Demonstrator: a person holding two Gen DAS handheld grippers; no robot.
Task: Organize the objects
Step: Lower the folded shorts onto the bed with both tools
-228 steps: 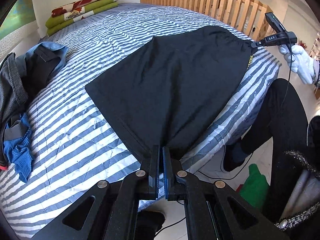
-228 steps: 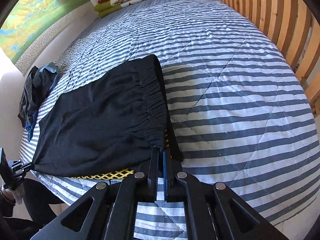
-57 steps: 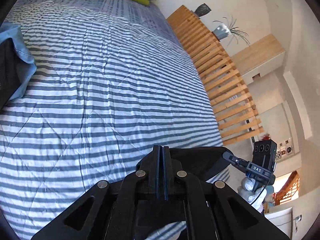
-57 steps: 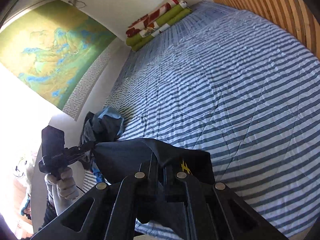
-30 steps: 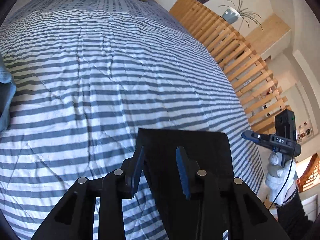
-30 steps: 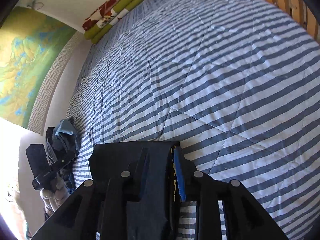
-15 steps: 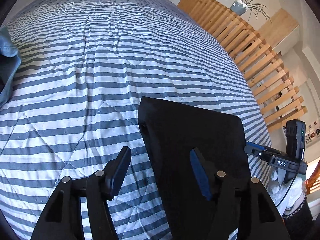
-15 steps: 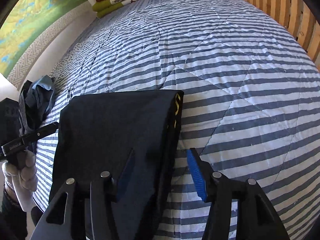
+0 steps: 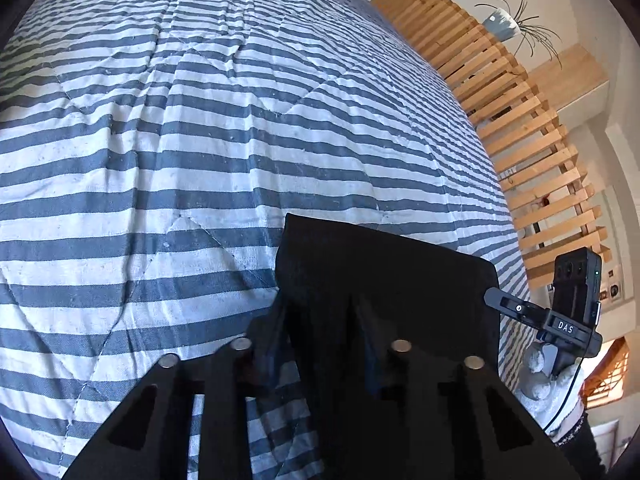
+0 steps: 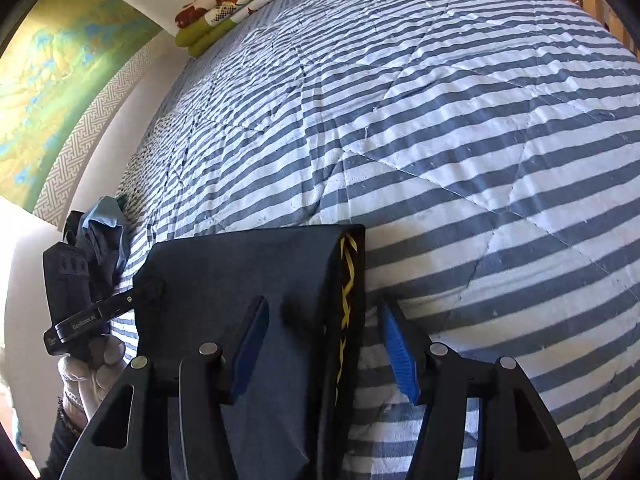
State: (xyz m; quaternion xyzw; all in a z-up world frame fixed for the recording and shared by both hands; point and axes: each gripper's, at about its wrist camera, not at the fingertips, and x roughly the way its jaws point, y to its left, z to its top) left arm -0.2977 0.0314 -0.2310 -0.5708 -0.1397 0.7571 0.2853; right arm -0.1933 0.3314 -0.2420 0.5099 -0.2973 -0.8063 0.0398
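Observation:
A black garment (image 9: 384, 276), folded over, lies flat near the front edge of the striped bed (image 9: 200, 140). It also shows in the right wrist view (image 10: 248, 268), with yellow stitching along its right fold. My left gripper (image 9: 320, 320) is open, its jaws straddling the garment's left part. My right gripper (image 10: 324, 336) is open, its blue pads either side of the stitched edge. Each gripper shows in the other's view: the right one (image 9: 560, 320) by the garment's right side, the left one (image 10: 80, 320) by its left corner.
A wooden slatted rail (image 9: 500, 100) runs along the bed's right side, with potted plants (image 9: 504, 28) behind. A pile of clothes (image 10: 104, 232) lies at the bed's left edge. Folded green and red bedding (image 10: 240, 4) sits at the far end by the wall.
Both grippers carried the garment over in a fold, laid it on the bed and opened. Since half a second ago they stay open over it, the views shifted slightly.

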